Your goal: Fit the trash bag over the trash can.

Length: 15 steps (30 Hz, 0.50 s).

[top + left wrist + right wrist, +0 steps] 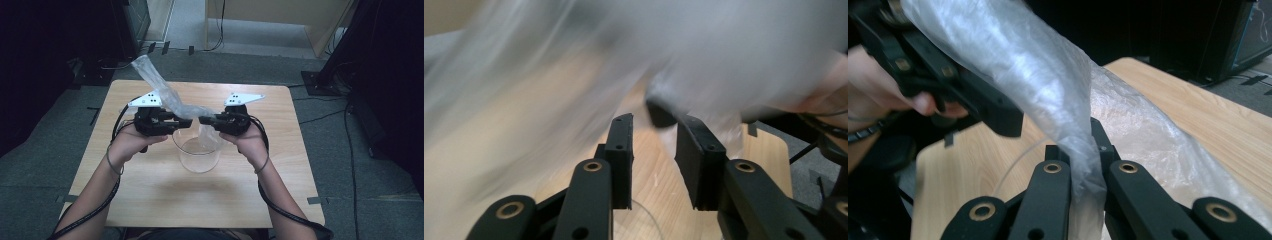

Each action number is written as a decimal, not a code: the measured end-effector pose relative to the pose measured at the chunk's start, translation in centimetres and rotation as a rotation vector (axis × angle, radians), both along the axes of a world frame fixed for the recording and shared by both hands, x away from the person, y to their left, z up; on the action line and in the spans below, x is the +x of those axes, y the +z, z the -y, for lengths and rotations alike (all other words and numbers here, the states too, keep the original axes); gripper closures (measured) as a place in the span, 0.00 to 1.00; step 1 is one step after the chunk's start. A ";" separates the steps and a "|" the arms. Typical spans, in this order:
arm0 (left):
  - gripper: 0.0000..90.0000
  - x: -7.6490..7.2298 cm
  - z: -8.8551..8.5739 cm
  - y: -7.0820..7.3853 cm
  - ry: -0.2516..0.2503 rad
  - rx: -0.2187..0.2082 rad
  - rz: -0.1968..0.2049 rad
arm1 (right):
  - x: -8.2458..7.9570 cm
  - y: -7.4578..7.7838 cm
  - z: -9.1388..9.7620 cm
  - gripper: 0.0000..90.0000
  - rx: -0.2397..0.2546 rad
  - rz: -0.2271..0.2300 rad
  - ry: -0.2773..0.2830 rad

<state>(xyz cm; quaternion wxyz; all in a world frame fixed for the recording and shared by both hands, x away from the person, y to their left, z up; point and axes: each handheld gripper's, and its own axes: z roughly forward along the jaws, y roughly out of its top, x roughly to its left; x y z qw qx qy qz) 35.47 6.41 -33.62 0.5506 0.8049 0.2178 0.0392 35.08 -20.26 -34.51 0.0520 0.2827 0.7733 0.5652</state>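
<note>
The right gripper (1083, 165) pinches a clear plastic bag (1038, 75) above a glass jar (199, 152). The left gripper (653, 150) is partly open, nothing between its pads.

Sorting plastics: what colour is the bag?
Clear, milky-white plastic bag; right gripper view shows it best.

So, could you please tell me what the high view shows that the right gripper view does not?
High view alone: the whole table, the clear glass jar standing on it, both forearms, and the plastic bag's far end sticking up behind the left claw.

Right gripper view alone: the right claw close up, its jaws shut on a bunched fold of the bag.

Both: the bag stretched between the two claws, the wooden tabletop, and the left claw with the hand that holds it.
</note>
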 end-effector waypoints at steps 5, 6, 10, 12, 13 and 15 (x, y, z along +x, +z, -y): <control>0.58 0.7 -0.2 -0.7 0.037 0.031 -0.027 | -0.2 0.8 0.8 1.00 0.064 0.010 0.017; 0.53 0.8 -0.3 -0.8 0.044 0.027 -0.035 | -0.3 1.0 0.8 1.00 0.073 0.013 0.028; 0.41 1.4 -0.8 -1.3 0.055 0.014 -0.047 | -0.7 1.5 0.3 1.00 0.091 0.029 0.090; 0.39 1.6 -1.1 -1.4 0.054 0.007 -0.042 | -0.9 1.6 0.2 1.00 0.094 0.021 0.120; 0.38 1.6 -1.1 -1.4 0.054 0.007 -0.042 | -0.9 1.6 0.2 1.00 0.092 0.021 0.128; 0.34 1.9 -1.7 -1.5 0.058 -0.012 -0.029 | -0.9 1.5 0.1 1.00 0.099 0.002 0.158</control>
